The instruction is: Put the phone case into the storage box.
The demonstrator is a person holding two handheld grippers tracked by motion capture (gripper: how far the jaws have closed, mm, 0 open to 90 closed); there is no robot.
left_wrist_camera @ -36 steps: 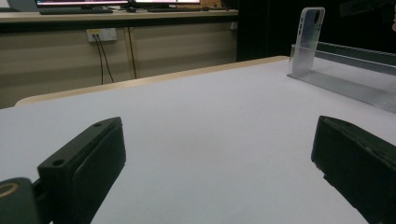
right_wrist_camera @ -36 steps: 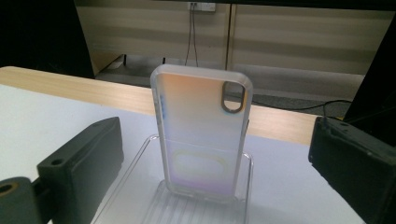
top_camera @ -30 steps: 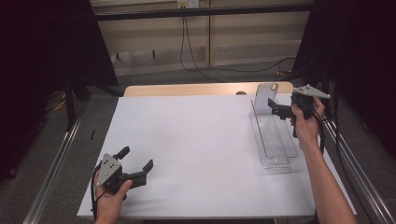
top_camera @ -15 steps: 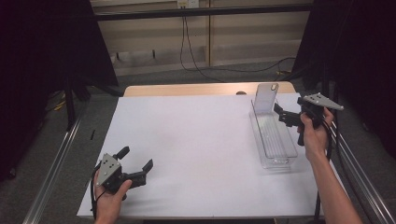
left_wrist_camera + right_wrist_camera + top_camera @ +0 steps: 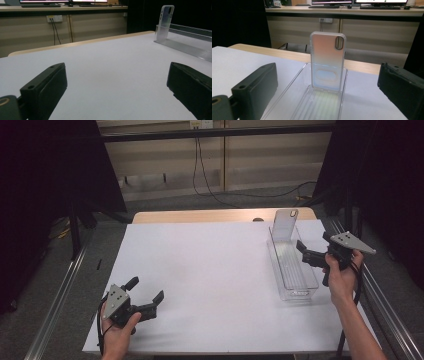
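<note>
The white rectangular table sheet (image 5: 215, 280) lay bare except at 3 o'clock, where the long clear ribbed plastic tray (image 5: 298, 285) ran lengthwise toward the far edge. At that tray's far end, about 1 o'clock on the sheet, the clear phone case with a pale rim and an oval camera cut-out (image 5: 328, 63) stood upright, leaning on the tray's end wall. The right gripper (image 5: 310, 254) hovered just beside the tray's right wall, jaws spread wide and holding nothing, aimed at the case. The left gripper (image 5: 148, 296) rested at 7 o'clock, well apart, also spread wide and holding nothing.

A grab from here could likely tip the light, leaning case flat into the tray, or a jaw could catch the thin tray wall and drag the tray along. The tray walls flanked the case on 2 sides and narrowed the approach; nothing else stood between.
</note>
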